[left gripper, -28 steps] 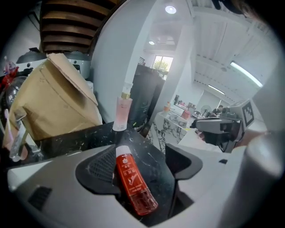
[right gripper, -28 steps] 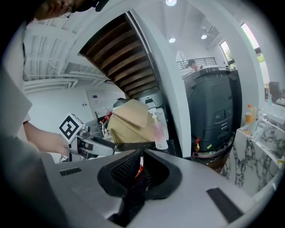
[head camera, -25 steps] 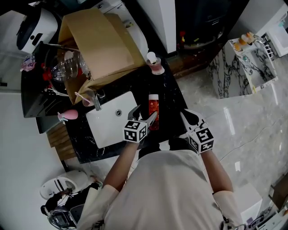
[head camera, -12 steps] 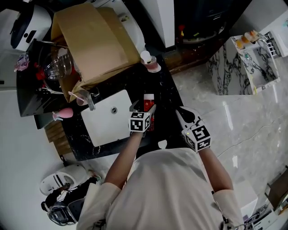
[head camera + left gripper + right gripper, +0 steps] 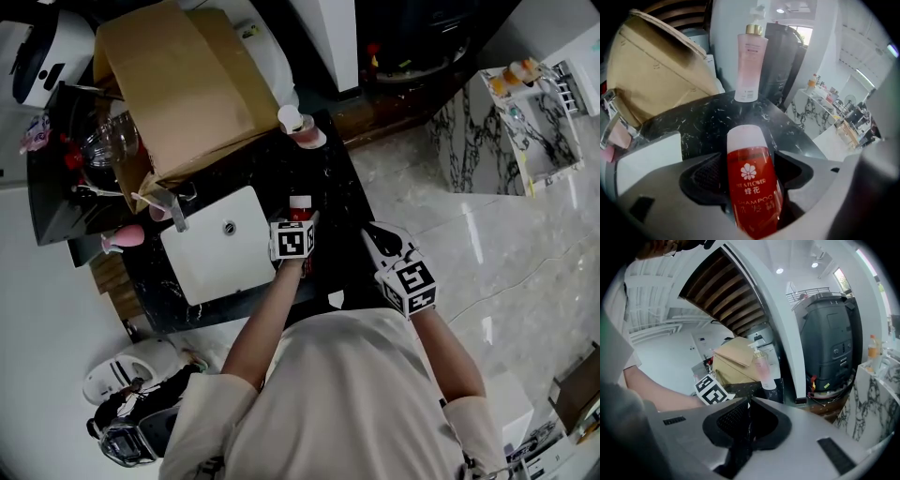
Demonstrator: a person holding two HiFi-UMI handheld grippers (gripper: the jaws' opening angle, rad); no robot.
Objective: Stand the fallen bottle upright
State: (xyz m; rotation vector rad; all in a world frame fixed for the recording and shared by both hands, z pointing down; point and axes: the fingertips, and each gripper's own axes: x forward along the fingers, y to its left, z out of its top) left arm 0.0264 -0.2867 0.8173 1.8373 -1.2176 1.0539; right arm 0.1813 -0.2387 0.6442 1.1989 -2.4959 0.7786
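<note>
Head view, looking steeply down: a person stood at a black marble counter [image 5: 339,192] with a white sink [image 5: 211,253] set into it. The left gripper [image 5: 301,221] reached over the counter just right of the sink, its jaws around a red bottle [image 5: 299,210] with a white cap. The right gripper [image 5: 376,236] hovered to the right, near the counter's edge and apart from the bottle. A cardboard box [image 5: 178,84] lay at the far end of the counter, with a pink bottle [image 5: 298,127] standing beside it.

Left gripper view: the jaws were clamped on either side of the red bottle [image 5: 752,187], gripping its labelled body. The bottle pointed away from the camera, white cap at the far end, leaning slightly left. Whether it touched the counter could not be told. The pink bottle [image 5: 751,61] stood upright beyond.

Right gripper view: the right gripper [image 5: 748,405] had its jaws pressed together with nothing between them. The left gripper's marker cube [image 5: 711,390] showed at left.
</note>
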